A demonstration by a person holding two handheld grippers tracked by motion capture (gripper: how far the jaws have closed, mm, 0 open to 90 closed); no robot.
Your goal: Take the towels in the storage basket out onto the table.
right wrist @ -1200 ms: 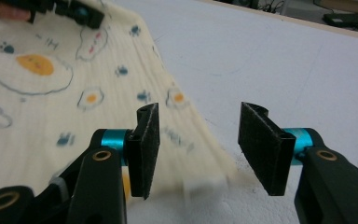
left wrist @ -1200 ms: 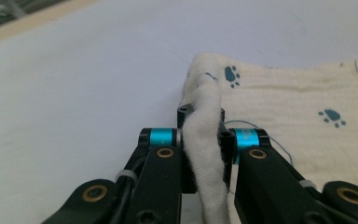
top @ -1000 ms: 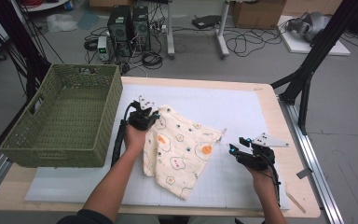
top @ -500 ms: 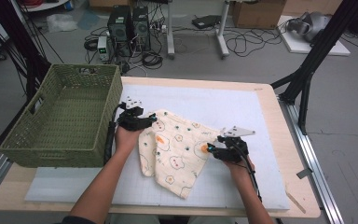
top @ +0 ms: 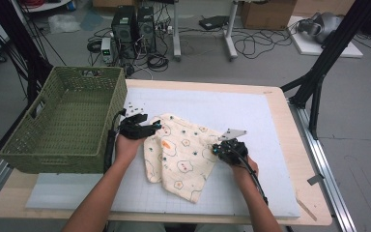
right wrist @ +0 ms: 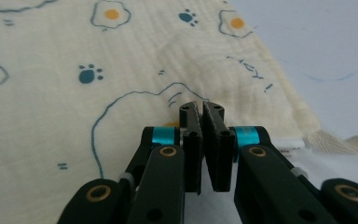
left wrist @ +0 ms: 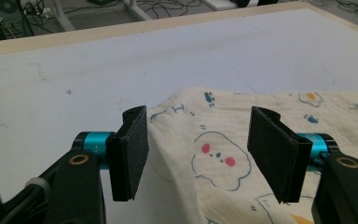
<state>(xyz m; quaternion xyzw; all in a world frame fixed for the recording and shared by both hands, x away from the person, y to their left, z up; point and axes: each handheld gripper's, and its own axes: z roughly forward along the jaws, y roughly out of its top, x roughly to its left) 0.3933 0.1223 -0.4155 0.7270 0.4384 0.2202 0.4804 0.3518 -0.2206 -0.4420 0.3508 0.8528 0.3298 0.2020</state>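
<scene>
Cream printed cloth point(top: 181, 157), fried-egg and paw-print pattern, lies partly folded on the white mat point(top: 265, 121) that covers the wooden tabletop point(top: 290, 104), roughly mid-mat, toward the person's side. Left tongs point(top: 155, 126) sit at the cloth's upper left corner, just beside the green woven basket point(top: 63, 121); jaws stand apart, having just been opening, and in the left gripper view point(left wrist: 198, 149) the cloth edge runs between them with neither pad pressing on it. Right tongs point(top: 216, 150) are at the cloth's right edge; in the right gripper view point(right wrist: 201, 126) the jaws are together, having just been closing, tips at the fabric. Looks like they pinch a bit of cloth point(right wrist: 121, 70), but the tips hide the contact, so hard to confirm. A folded hem with a fringe-like end point(right wrist: 335, 140) shows at the right of that view. Basket stands on the tabletop's left part, apart from the cloth.
</scene>
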